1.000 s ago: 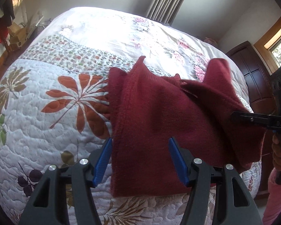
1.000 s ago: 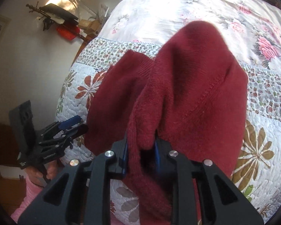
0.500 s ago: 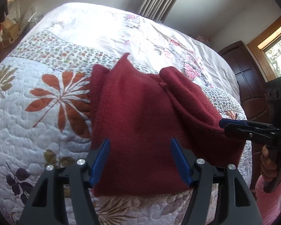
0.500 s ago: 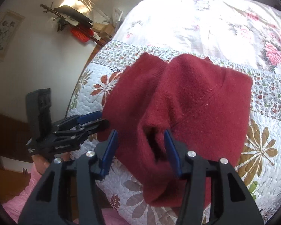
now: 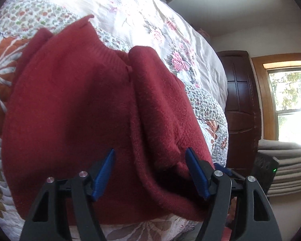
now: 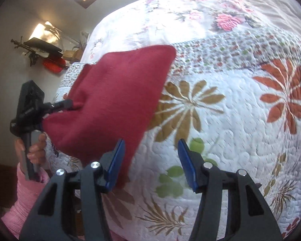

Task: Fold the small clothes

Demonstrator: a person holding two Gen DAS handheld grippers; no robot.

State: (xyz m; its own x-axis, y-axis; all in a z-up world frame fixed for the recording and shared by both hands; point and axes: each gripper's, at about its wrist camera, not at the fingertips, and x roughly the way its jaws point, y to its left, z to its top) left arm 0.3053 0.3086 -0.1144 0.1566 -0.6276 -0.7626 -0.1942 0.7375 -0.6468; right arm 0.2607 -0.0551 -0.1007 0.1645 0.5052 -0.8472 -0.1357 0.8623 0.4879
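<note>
Left wrist view first: the dark red fleece garment (image 5: pixel 86 108) fills the middle of the frame, lying on the white quilted bedspread with leaf and flower prints (image 5: pixel 150 20). A ribbed neckline sits toward the upper centre, and a thick fold of fleece runs from there down to the lower right, bulging over the near edge of the bed. The left gripper (image 5: pixel 150 172) is at the bottom of the frame, black arms with blue pads, and the jaws stand wide apart; red fabric lies between and beneath them, but nothing is pinched. Behind its right finger a sliver of another blue-tipped tool pokes out, too hidden to read. At right, a dark wooden cabinet (image 5: pixel 242 108) and a wood-framed window (image 5: pixel 289 100).

Over to the right wrist view: the right gripper (image 6: pixel 150 162) sits at bottom centre, released, blue pads spread wide with only the quilt's green and tan leaves between them. The red garment now appears at centre left, a sloping slab of fleece whose lower edge comes down just beside the left blue pad (image 6: pixel 115 164); whether it touches is unclear. At far left the other gripper shows side-on, its tips buried in the edge of the fleece, gripped by a hand (image 6: pixel 35 146) in a pink knit sleeve (image 6: pixel 26 198). In the upper left, a cluttered wall shelf (image 6: pixel 44 52).
</note>
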